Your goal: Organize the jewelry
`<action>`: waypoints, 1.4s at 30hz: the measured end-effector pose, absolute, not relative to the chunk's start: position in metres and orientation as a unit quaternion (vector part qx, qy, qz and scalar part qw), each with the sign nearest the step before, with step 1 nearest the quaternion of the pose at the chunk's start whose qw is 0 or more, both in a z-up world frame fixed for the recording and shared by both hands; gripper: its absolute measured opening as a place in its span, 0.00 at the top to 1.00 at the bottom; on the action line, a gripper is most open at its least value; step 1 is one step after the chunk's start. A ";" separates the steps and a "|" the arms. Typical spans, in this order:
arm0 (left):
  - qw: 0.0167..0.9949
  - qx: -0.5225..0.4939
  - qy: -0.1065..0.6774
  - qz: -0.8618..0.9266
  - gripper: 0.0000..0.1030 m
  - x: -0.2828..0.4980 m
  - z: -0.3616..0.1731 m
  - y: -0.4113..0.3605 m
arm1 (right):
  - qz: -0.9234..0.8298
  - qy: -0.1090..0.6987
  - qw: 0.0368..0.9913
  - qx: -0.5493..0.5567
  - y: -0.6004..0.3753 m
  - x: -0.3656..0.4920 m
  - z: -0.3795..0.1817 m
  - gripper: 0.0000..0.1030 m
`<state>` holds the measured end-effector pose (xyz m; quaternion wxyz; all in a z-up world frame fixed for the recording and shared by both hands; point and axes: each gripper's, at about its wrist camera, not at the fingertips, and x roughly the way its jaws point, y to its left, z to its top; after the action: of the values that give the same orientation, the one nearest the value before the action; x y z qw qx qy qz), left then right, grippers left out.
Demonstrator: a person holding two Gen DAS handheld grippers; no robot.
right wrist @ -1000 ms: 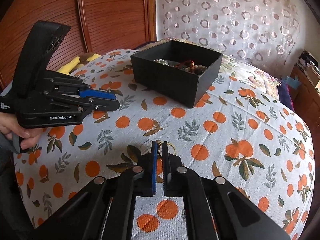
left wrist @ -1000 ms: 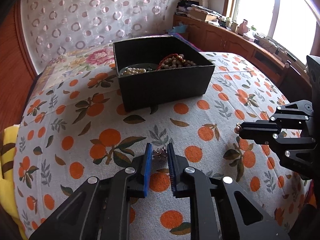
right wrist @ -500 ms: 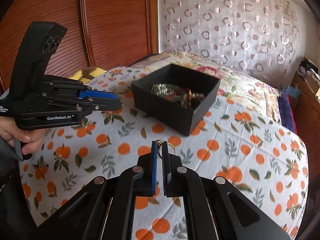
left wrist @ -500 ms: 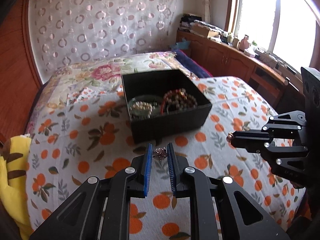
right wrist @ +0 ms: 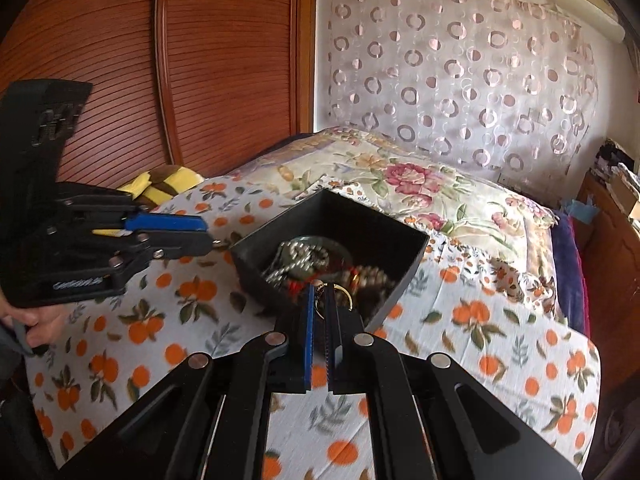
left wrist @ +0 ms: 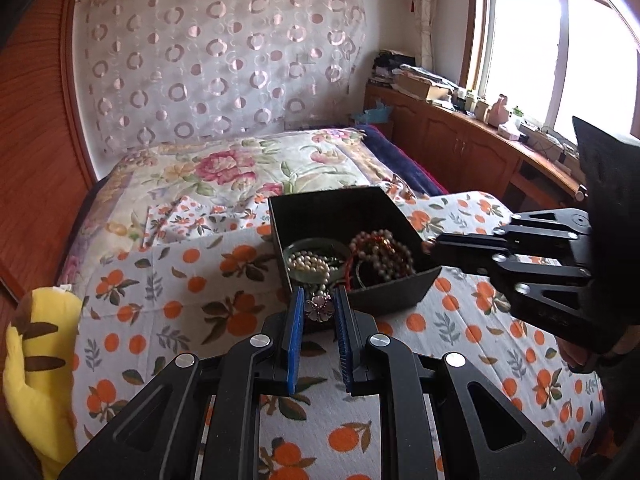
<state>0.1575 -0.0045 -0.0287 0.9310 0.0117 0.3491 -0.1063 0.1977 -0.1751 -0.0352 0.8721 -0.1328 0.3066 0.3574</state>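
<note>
While both pinch tiny, light, slippery pieces at their tips, the left gripper [left wrist: 318, 310] holds a flower ring [left wrist: 319, 307] and the right gripper [right wrist: 318, 300] clamps what looks like a gold ring [right wrist: 342, 295], both just above the black box [left wrist: 390, 296]'s near wall.

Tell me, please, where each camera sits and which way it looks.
Left wrist: on the left gripper, looking down over its flower brooch to the black box; right gripper at right.
Right wrist: on the right gripper, which pinches a gold ring; left gripper and hand at left.
Shared: box, orange-print cloth.
</note>
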 end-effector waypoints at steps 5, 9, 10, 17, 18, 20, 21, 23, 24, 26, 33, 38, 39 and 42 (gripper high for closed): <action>0.933 0.015 0.345 -0.105 0.86 0.165 -0.026 -0.006 | 0.356 0.314 0.871 -0.128 -0.165 0.222 -0.038 0.95; 0.932 0.018 0.350 -0.096 0.86 0.175 -0.028 -0.007 | 0.352 0.319 0.872 -0.119 -0.163 0.236 -0.042 0.94; 0.931 0.017 0.352 -0.095 0.86 0.177 -0.029 -0.007 | 0.351 0.320 0.872 -0.117 -0.162 0.240 -0.043 0.94; 0.931 0.010 0.354 -0.090 0.86 0.188 -0.031 -0.005 | 0.341 0.323 0.877 -0.104 -0.167 0.251 -0.046 0.92; 0.931 0.010 0.354 -0.089 0.86 0.190 -0.031 -0.006 | 0.337 0.324 0.878 -0.103 -0.170 0.251 -0.046 0.92; 0.931 0.010 0.353 -0.089 0.86 0.196 -0.029 -0.008 | 0.330 0.324 0.881 -0.102 -0.174 0.251 -0.046 0.92; 0.932 0.011 0.352 -0.089 0.86 0.200 -0.028 -0.009 | 0.327 0.324 0.882 -0.099 -0.176 0.250 -0.046 0.92; 0.931 0.010 0.352 -0.092 0.86 0.209 -0.026 -0.012 | 0.323 0.323 0.884 -0.095 -0.181 0.248 -0.046 0.92; 0.931 0.010 0.352 -0.092 0.86 0.214 -0.026 -0.013 | 0.321 0.323 0.886 -0.093 -0.185 0.246 -0.045 0.92; 0.931 0.010 0.353 -0.091 0.86 0.222 -0.026 -0.015 | 0.317 0.322 0.888 -0.088 -0.191 0.242 -0.044 0.92; 0.933 0.008 0.347 -0.096 0.68 0.231 -0.024 -0.027 | 0.299 0.323 0.895 -0.077 -0.215 0.228 -0.045 0.92; 0.936 0.013 0.341 -0.092 0.54 0.218 -0.020 -0.033 | 0.290 0.321 0.899 -0.071 -0.226 0.214 -0.045 0.92; 0.937 0.013 0.339 -0.089 0.48 0.212 -0.018 -0.033 | 0.288 0.320 0.900 -0.068 -0.228 0.210 -0.045 0.92; 0.941 0.009 0.329 -0.080 0.21 0.194 -0.016 -0.031 | 0.283 0.317 0.903 -0.061 -0.232 0.198 -0.045 0.78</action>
<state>0.1936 -0.0308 -0.0158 0.9409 0.0091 0.3291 -0.0796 0.1976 -0.2319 -0.0450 0.9030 -0.0608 0.3173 0.2833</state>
